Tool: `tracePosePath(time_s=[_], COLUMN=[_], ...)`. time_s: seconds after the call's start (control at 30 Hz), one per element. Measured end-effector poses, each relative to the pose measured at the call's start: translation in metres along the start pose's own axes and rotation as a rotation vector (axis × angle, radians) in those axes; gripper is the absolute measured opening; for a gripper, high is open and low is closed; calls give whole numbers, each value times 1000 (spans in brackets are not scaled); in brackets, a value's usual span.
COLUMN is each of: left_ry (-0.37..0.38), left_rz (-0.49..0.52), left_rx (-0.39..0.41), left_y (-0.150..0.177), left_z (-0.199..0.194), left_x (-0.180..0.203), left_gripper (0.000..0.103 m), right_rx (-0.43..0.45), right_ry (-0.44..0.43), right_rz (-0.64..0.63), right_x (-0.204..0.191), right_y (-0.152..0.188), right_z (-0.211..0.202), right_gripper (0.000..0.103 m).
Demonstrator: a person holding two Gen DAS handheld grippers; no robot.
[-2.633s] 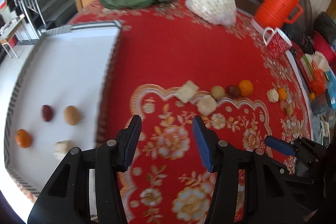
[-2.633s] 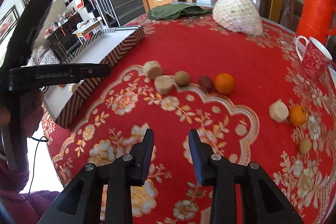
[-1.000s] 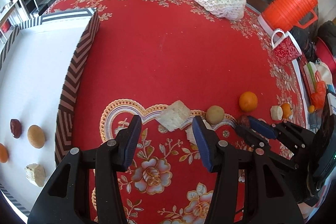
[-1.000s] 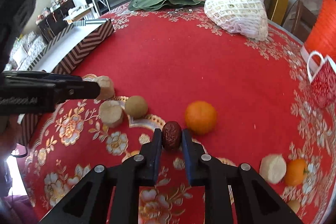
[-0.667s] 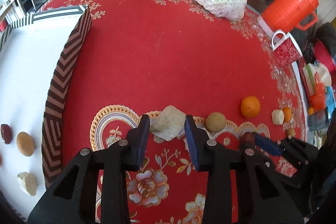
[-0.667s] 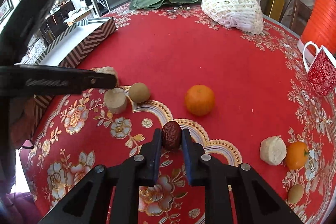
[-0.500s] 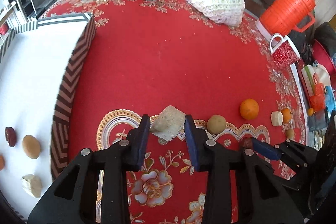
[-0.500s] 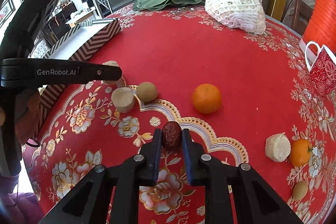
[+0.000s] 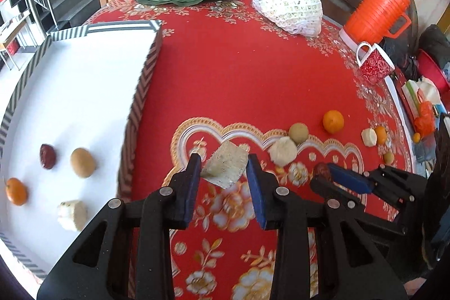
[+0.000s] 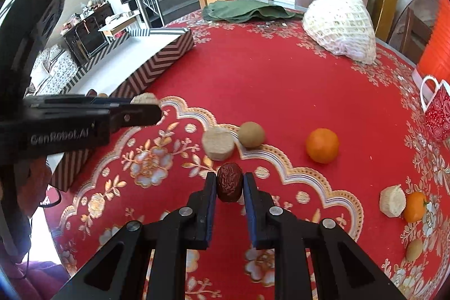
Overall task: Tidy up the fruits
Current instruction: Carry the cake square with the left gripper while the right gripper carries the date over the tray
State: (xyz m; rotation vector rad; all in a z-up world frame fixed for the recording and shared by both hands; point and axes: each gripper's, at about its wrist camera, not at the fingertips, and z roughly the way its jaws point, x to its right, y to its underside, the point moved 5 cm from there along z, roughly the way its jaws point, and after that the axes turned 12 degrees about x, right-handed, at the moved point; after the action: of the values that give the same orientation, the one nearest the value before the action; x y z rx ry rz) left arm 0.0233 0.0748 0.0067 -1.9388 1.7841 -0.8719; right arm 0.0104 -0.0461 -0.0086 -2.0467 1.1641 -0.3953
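red cloth with gold flowers covers the tabletop [image 9: 239, 69], and both grippers hang over it with something caught between their blue pads. the left gripper [image 9: 225, 169] has closed to a middling gap on a pale, flat, rough-faced slab of fruit [image 9: 226, 167], which sits tilted, one corner up, its broad face turned toward the camera. its jaws have just been closing, and the slab is between them, pressed from both sides. the right gripper [image 10: 229, 184] is squeezed nearly shut on a dark red, wrinkled date [image 10: 229, 182], held upright with its long axis running away from the fingers.

the relation that matters next is the white tray [image 9: 84, 92] with the zigzag-patterned wall. it lies to the left of the left gripper, just beyond its left finger, so the left hand is plainly the nearer one. from the right gripper the tray lies up and to the left, past the left gripper's black arm, which crosses that view.

in the tray, left of the left gripper, a date [image 9: 47, 156], a tan round fruit [image 9: 82, 162], a small orange [image 9: 16, 191] and a pale chunk [image 9: 71, 215] lie apart from one another in a loose group. judging from that, the slab and the held date are probably headed there too.

ahead and right of the left gripper, loose on the cloth, are a pale round piece [image 9: 283, 151], a tan ball [image 9: 298, 132] touching it, and an orange [image 9: 333, 121]. farther right lie more small fruits, well apart from the tray.
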Motion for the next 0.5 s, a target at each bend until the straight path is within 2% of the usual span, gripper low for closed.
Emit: tracePosePath(time_s=[0.5], left_ry=[-51], left_rz=[13], left_rx=[61], left_y=[8], left_z=[-29], left_x=[-26], left_gripper=[32], right_rx=[-3], right_ry=[-11], right_rz=[-71], right_x=[-41], right_y=[-7], right_z=[-2], right_gripper=[18])
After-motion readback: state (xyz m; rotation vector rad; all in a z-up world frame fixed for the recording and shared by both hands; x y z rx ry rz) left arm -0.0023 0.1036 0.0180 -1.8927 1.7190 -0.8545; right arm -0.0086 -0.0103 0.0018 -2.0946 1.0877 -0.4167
